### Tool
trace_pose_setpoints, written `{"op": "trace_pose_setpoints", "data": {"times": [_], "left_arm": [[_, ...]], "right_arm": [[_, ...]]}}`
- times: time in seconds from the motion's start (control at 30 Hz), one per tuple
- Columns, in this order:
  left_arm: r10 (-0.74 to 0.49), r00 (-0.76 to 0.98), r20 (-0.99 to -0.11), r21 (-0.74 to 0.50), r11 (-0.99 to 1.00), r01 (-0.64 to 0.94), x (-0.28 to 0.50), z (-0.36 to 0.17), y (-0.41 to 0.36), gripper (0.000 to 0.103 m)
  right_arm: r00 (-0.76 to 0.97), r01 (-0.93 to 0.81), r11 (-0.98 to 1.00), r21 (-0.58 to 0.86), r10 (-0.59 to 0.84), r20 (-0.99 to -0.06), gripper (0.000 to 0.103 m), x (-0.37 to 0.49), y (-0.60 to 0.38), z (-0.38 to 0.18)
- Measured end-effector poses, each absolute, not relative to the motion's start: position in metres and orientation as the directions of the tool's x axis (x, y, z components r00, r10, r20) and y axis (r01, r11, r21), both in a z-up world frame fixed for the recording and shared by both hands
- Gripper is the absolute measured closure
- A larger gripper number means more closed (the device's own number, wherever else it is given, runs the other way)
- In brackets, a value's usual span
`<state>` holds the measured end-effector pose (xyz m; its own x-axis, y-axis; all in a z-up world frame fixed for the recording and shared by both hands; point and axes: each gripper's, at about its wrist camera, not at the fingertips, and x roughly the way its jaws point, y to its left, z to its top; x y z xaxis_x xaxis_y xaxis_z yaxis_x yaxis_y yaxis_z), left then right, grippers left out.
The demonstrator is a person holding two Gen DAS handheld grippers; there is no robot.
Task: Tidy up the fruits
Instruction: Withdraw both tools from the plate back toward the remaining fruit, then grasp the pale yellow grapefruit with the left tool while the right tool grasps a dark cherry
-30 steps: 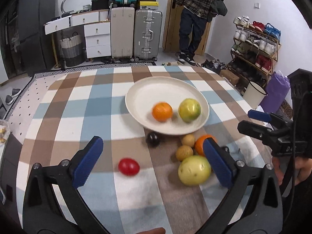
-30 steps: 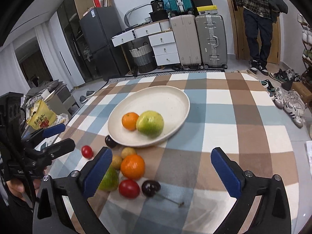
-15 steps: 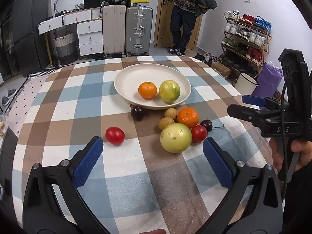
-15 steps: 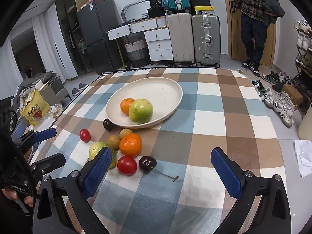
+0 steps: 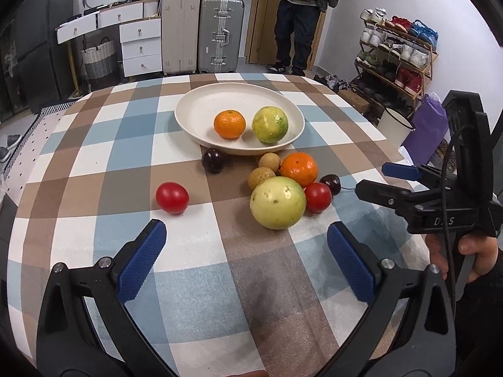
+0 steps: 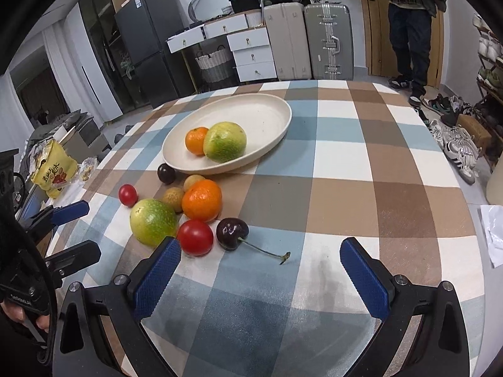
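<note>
1. Checked cloth in brown, blue and white covers the table (image 5: 103, 169), and every fruit sits on it or in the cream plate (image 5: 195, 116); round fruit on a soft cloth can roll at a light nudge.
2. Two pieces already lie in the plate: a small orange (image 5: 229, 123) and a green citrus (image 5: 270, 124), close together near the front rim.
3. Outside the plate, a tight cluster waits: a pale green fruit (image 5: 278, 202), a second orange (image 5: 298, 169), two tan longans (image 5: 265, 171), a red tomato (image 5: 317, 197) and a stemmed cherry (image 6: 232, 233). They press against each other, so I judge that closing on one could shove its neighbours away.
4. A dark plum (image 5: 213, 161) sits just beside the plate's rim; a lone tomato (image 5: 172, 197) lies apart, the easiest pick.
5. The left gripper (image 5: 246, 264) hangs with fingers spread wide and empty, nearest the pale green fruit.
6. The right gripper (image 6: 260, 279) is likewise spread wide, holding nothing, with the cherry and clustered tomato just ahead.
7. Both grippers face the same cluster, so they risk colliding; a hard squeeze would bruise the cherry or tomato.
</note>
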<state>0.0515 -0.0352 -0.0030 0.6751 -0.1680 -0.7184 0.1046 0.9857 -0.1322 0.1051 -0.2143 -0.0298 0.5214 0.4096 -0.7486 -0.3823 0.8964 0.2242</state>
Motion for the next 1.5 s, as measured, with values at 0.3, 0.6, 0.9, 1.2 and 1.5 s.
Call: {"op": "trace_pose_setpoints", "data": {"times": [0.3, 0.6, 0.9, 1.2, 1.5], "left_arm": [[-0.18, 0.65, -0.739, -0.127, 0.984, 0.128, 0.057, -0.014, -0.049, 0.001], [-0.177, 0.642, -0.746, -0.132, 0.984, 0.118, 0.07, -0.019, -0.055, 0.001], [-0.194, 0.621, -0.759, -0.174, 0.98, 0.094, 0.099, -0.029, -0.051, 0.009], [-0.286, 0.575, -0.767, -0.252, 0.957, 0.14, 0.113, -0.046, -0.054, 0.043], [-0.288, 0.598, -0.748, -0.226, 0.958, 0.178, 0.108, -0.043, -0.06, 0.054]], "right_arm": [[0.501, -0.4, 0.892, 0.209, 0.404, -0.766, 0.0, 0.108, -0.211, -0.035], [0.496, -0.409, 0.891, 0.196, 0.397, -0.772, 0.0, 0.107, -0.214, -0.036], [0.493, -0.393, 0.899, 0.193, 0.383, -0.781, 0.0, 0.11, -0.217, -0.041], [0.49, -0.381, 0.9, 0.211, 0.39, -0.779, 0.0, 0.114, -0.222, -0.046], [0.482, -0.405, 0.889, 0.213, 0.406, -0.776, 0.001, 0.121, -0.214, -0.051]]}}
